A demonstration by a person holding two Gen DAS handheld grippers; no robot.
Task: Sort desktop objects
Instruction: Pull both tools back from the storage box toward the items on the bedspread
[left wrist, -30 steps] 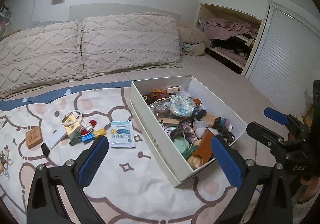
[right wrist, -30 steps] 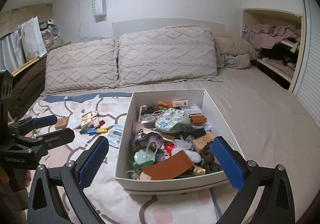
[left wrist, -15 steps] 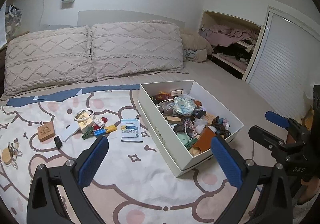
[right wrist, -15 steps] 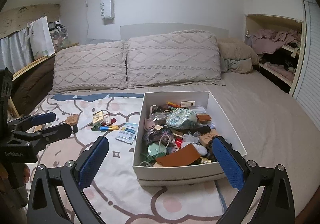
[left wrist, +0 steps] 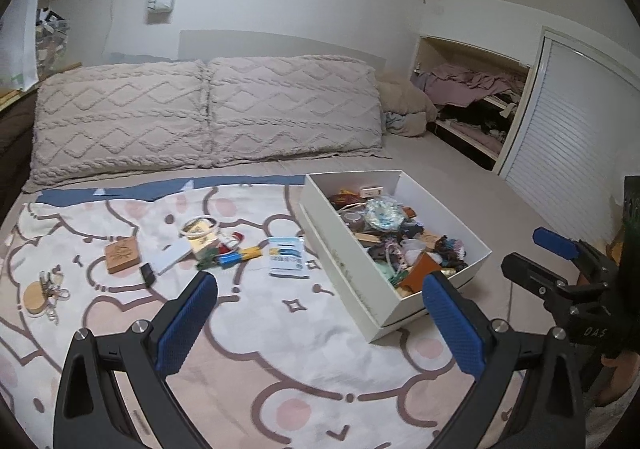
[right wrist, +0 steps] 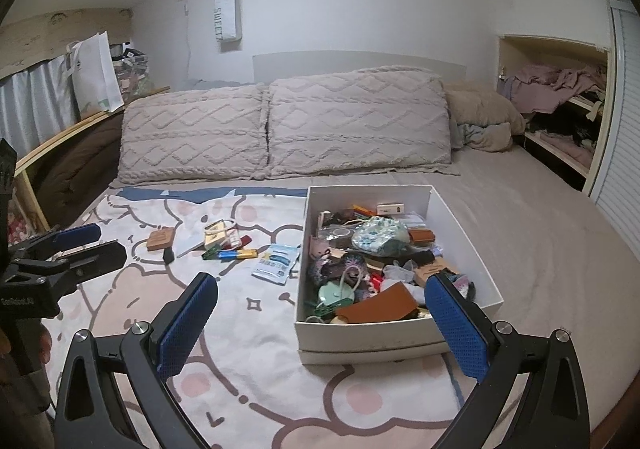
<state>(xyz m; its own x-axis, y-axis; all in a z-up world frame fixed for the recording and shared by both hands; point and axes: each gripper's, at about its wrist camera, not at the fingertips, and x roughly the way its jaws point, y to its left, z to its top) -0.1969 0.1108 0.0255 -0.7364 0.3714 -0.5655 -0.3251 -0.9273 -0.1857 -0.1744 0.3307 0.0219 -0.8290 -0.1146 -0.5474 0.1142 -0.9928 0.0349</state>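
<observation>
A white box (left wrist: pixel 348 261) (right wrist: pixel 304 249) full of small mixed items sits on a patterned blanket (left wrist: pixel 248 333) on the bed. Left of it lie loose things: a blue-and-white packet (left wrist: pixel 286 257) (right wrist: pixel 276 259), a wooden block (left wrist: pixel 122 255) (right wrist: pixel 160 239), coloured clips and pens (left wrist: pixel 228 255) (right wrist: pixel 230 251), a white card (left wrist: pixel 172 257), a small black item (left wrist: pixel 148 275) and a wooden keyring (left wrist: pixel 38 295). My left gripper (left wrist: pixel 320 321) hangs open above the blanket, well short of everything. My right gripper (right wrist: pixel 322 325) is open too, in front of the box's near wall. Both hold nothing.
Two knitted pillows (right wrist: pixel 280 133) stand against the headboard. An open shelf of clothes (right wrist: pixel 560 105) and a slatted door (left wrist: pixel 576 169) are on the right. A wooden rail with a white bag (right wrist: pixel 96 77) runs along the left. Plain sheet (right wrist: pixel 540 233) lies right of the box.
Both grippers have pulled back and up from the bed, so the box and the loose items look smaller and farther. Both stay open; nothing on the blanket moved.
</observation>
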